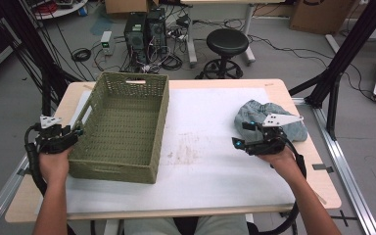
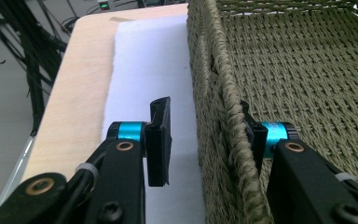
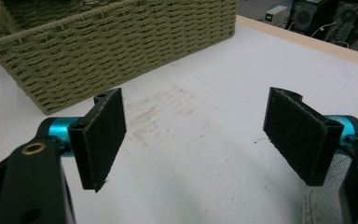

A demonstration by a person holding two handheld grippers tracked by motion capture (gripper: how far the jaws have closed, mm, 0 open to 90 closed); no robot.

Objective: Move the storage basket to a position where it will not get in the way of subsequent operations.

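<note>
1. Woven green basket (image 1: 122, 125), empty, on the bench's (image 1: 215, 191) left half, long axis running near to far.
2. Left claw (image 2: 207, 135): jaws apart, straddling the basket's left wall, not visibly clamped.
3. Right claw (image 3: 200, 135): wide open, empty, facing left toward the basket.
4. Grey cloth (image 1: 254, 113): crumpled, touching the right claw's far-right side; white mat between lies bare.

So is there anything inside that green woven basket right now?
No, the high view shows the basket with a bare woven floor, while the crumpled grey cloth lies on the table beside the right gripper.
</note>
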